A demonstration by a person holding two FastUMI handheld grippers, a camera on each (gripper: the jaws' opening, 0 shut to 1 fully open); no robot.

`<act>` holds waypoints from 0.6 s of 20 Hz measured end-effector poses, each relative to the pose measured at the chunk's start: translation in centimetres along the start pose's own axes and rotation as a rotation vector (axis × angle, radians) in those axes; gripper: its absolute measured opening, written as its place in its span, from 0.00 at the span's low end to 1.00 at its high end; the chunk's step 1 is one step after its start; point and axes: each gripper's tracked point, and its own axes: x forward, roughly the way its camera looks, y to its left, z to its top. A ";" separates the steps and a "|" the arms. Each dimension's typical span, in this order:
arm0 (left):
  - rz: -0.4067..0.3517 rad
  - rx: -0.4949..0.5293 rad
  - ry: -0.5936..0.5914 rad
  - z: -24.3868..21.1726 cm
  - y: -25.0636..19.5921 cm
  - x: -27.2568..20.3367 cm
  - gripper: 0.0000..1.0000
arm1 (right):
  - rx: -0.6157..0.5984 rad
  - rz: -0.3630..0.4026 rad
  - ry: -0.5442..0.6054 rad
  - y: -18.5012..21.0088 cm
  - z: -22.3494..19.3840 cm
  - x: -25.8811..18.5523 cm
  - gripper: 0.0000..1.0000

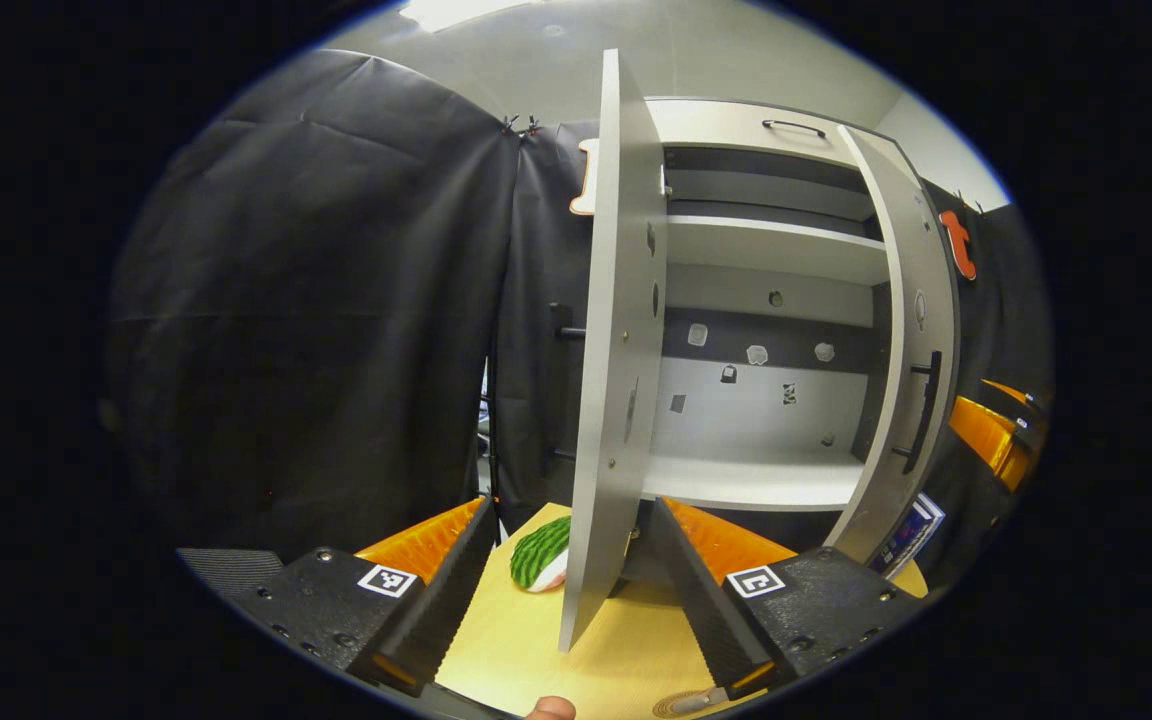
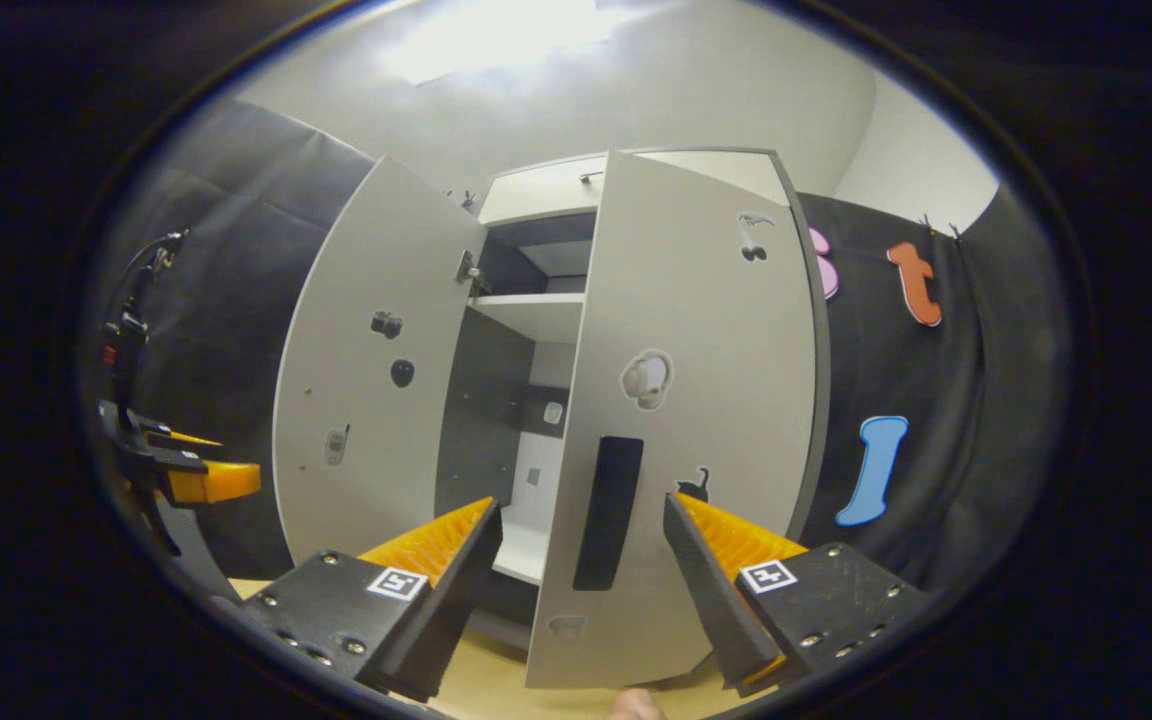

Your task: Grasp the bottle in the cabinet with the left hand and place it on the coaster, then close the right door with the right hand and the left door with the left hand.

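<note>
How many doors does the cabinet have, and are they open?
2. The left door is swung wide open; the right door is partly open, with the right gripper at its handle.

Grey left door [image 1: 616, 350] stands ajar, edge-on between the left gripper's fingers; grey right door [image 2: 676, 420], half shut, faces the right gripper.

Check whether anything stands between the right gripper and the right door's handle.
Nothing visible does. The handle on the right door sits straight ahead of the right gripper, between its open jaws.
</note>
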 end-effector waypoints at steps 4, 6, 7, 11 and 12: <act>0.002 -0.003 0.002 -0.1 0.3 0.1 0.97 | -0.008 -0.004 0.003 0.1 -0.1 -0.2 0.98; 0.001 -0.009 0.004 -0.3 0.4 0.2 0.97 | -0.007 -0.008 0.004 0.0 -0.1 -0.3 0.98; 0.001 -0.012 0.006 -0.3 0.5 0.2 0.97 | -0.007 -0.009 0.006 0.0 -0.2 -0.4 0.98; 0.023 -0.017 0.004 -0.5 1.6 0.4 0.94 | -0.017 -0.021 0.011 -0.1 -0.3 -0.7 0.98; 0.031 -0.024 0.002 -0.5 2.0 0.5 0.94 | -0.018 -0.024 0.014 -0.2 -0.4 -0.7 0.98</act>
